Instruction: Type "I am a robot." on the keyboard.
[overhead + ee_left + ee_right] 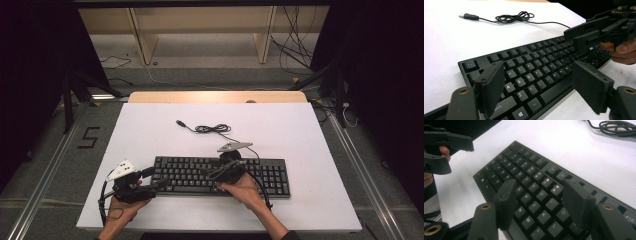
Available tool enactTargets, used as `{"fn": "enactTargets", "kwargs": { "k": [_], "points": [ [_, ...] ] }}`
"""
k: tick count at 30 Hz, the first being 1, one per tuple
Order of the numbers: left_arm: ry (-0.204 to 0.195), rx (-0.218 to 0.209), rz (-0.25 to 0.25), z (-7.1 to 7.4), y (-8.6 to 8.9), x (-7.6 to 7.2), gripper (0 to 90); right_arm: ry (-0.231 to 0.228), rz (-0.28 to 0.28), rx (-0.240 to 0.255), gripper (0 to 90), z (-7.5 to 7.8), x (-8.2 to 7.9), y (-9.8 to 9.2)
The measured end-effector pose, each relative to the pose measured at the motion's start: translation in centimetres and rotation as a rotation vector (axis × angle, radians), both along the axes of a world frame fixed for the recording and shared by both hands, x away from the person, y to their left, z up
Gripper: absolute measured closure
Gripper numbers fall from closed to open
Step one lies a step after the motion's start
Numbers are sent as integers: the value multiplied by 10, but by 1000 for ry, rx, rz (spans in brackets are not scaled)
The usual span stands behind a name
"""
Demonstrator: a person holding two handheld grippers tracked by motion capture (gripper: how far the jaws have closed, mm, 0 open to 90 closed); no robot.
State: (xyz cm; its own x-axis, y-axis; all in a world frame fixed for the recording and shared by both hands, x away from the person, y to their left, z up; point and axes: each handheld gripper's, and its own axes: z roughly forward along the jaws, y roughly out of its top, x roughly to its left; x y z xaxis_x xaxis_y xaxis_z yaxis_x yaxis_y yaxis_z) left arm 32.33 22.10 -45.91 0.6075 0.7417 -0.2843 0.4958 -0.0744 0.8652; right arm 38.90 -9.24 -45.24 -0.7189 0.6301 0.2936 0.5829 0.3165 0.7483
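Hovering both tongs, left [156,178] and right [210,172], jaws apart over the keyboard [265,177], I should press keys squarely.

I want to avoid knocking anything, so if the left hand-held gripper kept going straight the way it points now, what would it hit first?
Most likely the black rectangular plastic keyboard: the left hand-held gripper points low across its left-end keys with open jaws. Farther along that line hangs the right hand-held gripper, though depth is hard to judge.
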Motion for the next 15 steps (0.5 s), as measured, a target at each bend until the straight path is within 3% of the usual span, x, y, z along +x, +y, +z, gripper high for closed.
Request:
{"fn": "enactTargets", "kwargs": {
  "k": [10,15],
  "points": [
    [-3,-3,1,0,0,0,258,-3,-8,-11,454,0,2,-4],
    [-3,-3,1,0,1,0,257,-2,-15,-22,503,-1,3,-6]
  ]
}}
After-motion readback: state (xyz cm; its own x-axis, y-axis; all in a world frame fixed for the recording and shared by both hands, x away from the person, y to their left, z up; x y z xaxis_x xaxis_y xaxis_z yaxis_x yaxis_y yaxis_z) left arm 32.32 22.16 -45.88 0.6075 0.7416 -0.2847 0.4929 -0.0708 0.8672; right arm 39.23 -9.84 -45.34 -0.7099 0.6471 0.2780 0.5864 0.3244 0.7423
